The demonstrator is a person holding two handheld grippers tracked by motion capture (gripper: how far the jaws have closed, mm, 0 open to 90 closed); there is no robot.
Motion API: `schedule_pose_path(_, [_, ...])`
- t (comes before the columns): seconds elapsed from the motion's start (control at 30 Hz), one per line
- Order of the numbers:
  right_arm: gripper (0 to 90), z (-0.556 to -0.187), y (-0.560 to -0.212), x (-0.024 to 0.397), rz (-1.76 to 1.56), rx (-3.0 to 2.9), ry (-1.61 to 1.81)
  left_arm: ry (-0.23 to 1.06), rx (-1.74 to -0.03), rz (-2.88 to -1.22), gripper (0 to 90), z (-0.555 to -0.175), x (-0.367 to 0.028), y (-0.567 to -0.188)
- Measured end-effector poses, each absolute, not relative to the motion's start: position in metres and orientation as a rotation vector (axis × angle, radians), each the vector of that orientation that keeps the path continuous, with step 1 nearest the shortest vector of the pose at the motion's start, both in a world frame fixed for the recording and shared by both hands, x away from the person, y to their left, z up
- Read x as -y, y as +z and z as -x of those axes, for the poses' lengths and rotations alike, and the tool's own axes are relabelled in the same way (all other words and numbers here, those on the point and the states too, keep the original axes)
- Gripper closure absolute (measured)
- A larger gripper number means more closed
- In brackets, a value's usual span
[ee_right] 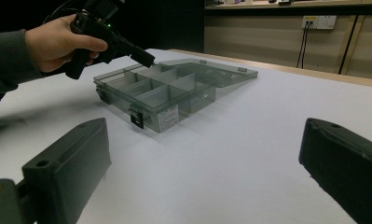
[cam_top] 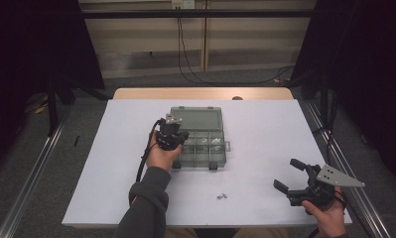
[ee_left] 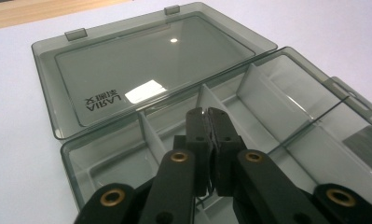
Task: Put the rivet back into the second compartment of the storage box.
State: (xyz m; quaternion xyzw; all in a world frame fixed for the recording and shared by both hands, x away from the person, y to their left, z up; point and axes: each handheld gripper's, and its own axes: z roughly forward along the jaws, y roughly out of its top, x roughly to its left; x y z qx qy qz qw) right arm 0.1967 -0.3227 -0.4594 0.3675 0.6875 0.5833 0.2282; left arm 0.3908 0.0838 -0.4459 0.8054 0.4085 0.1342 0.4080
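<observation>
A clear grey compartment box lies open mid-table, its lid folded flat behind it. A hand holds my left gripper over the box's left side. In the left gripper view its jaws are pressed together above the divided compartments, and I see nothing between the pads. The lid lies beyond them. My right gripper rests low at the table's front right with its jaws wide apart and nothing between them. From there the box and the left gripper are ahead to the left.
Some small metal parts lie loose on the white table near the front edge, between the two hands. More small parts sit in a compartment on the box's right side. A cable trails from the left gripper.
</observation>
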Motion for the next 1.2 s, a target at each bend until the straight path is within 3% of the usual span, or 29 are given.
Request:
schedule_pose_path(0.17, [1.5,-0.197,-0.46,0.323,-1.012,-1.895,1.609,0.35,-1.01,-2.023,80.5,-0.388,-0.086,-0.443])
schedule_pose_path(0.53, [1.5,-0.197,-0.46,0.323,-1.011,-1.897,1.607,0.238,-0.947,-1.944,66.7,-0.372,-0.093,-0.436])
schedule_pose_path(1.03, [1.5,-0.196,-0.46,0.322,-1.003,-1.903,1.603,0.176,-0.855,-1.886,26.3,-0.348,-0.093,-0.436])
schedule_pose_path(1.2, [1.4,-0.196,-0.46,0.321,-1.001,-1.904,1.602,0.149,-0.822,-1.888,19.1,-0.339,-0.091,-0.436])
